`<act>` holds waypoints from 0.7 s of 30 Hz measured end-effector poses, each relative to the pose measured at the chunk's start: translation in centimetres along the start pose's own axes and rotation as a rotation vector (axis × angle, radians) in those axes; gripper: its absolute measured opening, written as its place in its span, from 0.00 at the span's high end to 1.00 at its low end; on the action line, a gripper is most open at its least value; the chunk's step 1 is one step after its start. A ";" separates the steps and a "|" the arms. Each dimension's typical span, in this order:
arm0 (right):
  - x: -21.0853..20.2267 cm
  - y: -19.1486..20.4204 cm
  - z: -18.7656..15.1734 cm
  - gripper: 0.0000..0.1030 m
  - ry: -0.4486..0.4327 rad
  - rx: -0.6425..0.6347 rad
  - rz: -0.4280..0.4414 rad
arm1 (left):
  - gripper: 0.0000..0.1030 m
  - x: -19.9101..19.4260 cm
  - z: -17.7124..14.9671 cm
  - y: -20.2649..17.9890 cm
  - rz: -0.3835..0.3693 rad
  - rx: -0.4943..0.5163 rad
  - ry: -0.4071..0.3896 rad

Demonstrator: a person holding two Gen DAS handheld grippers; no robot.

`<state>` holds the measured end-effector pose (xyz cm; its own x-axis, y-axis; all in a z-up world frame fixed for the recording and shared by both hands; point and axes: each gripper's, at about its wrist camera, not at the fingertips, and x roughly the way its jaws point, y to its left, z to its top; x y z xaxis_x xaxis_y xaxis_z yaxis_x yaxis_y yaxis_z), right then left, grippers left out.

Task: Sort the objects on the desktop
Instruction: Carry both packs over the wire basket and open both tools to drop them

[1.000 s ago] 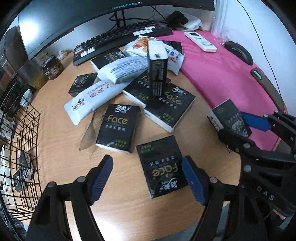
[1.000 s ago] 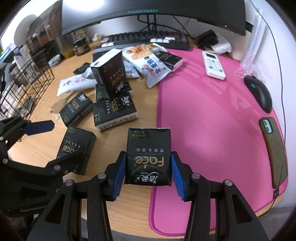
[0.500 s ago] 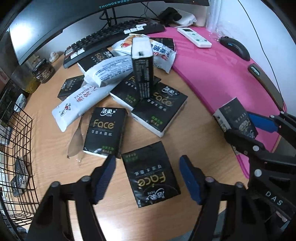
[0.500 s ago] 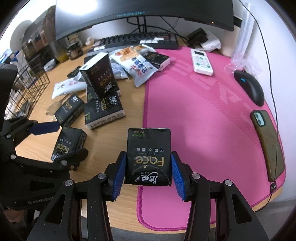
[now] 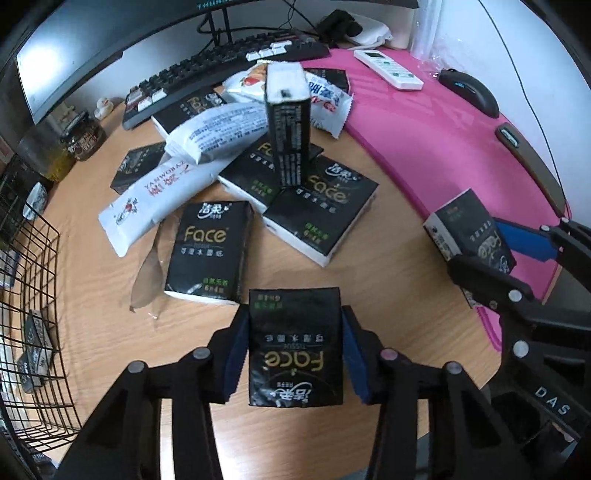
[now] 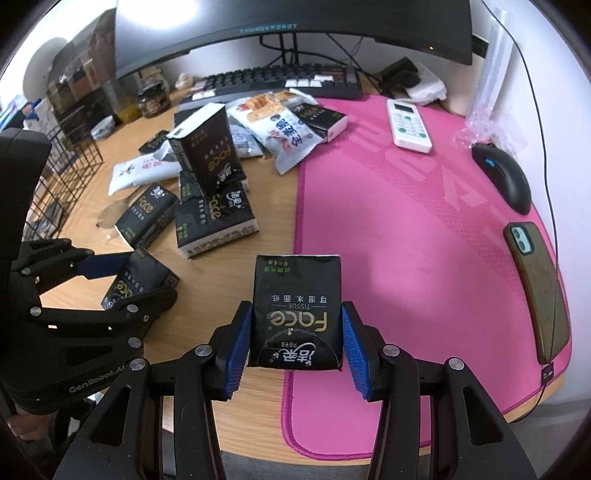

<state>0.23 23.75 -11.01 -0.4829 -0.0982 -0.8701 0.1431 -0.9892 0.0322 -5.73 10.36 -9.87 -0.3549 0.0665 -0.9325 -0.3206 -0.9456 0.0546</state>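
Black "Face" tissue packs and white snack bags lie in a pile [image 5: 280, 184] on the wooden desk, and one pack [image 5: 288, 125] stands upright on it. My left gripper [image 5: 295, 325] points down at a loose tissue pack [image 5: 295, 343]. Its jaws are closing, and both blue pads touch the pack's sides. In the right wrist view the left gripper [image 6: 136, 280] appears with that pack [image 6: 129, 284] between its fingers. My right gripper [image 6: 295, 332] is shut on another tissue pack [image 6: 295, 295], held above the desk at the mat's edge. That right gripper [image 5: 491, 254] and its pack [image 5: 465, 225] also show in the left wrist view.
A black wire basket [image 5: 33, 295] with small packs inside stands at the left. A pink mat [image 6: 424, 229] carries a remote [image 6: 408, 123], a mouse [image 6: 506, 177] and a phone [image 6: 535, 288]. A keyboard [image 6: 280, 79], a monitor [image 6: 291, 33] and jars [image 6: 153, 99] line the back.
My left gripper has come forward over the loose tissue pack, and its jaws have narrowed from wide apart to the pack's sides. The right gripper kept still with its pack.
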 end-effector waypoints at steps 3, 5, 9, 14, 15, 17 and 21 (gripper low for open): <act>-0.3 0.2 0.1 0.55 -0.005 -0.005 0.004 | 0.49 -1.5 -0.1 0.2 -0.004 0.000 -0.039; -0.7 0.6 0.2 0.55 -0.014 -0.010 0.011 | 0.49 -3.2 -0.1 0.5 -0.001 -0.005 -0.078; -2.8 2.4 1.0 0.55 -0.060 -0.050 0.048 | 0.49 -7.4 -0.2 2.2 0.018 -0.045 -0.179; -6.0 7.7 3.5 0.55 -0.145 -0.158 0.135 | 0.49 -12.7 -0.8 7.6 0.106 -0.159 -0.301; -6.5 9.0 4.1 0.55 -0.160 -0.179 0.154 | 0.49 -13.9 -1.1 9.4 0.120 -0.197 -0.323; -7.5 12.2 5.4 0.55 -0.194 -0.234 0.192 | 0.49 -15.2 -1.9 12.4 0.151 -0.257 -0.346; -8.9 18.6 7.8 0.54 -0.244 -0.337 0.277 | 0.49 -17.1 -3.7 18.7 0.241 -0.392 -0.362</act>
<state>0.39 5.34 1.16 -0.5696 -0.4147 -0.7096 0.5463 -0.8361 0.0501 -2.43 -9.64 5.74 -0.6769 -0.1261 -0.7252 0.1307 -0.9901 0.0502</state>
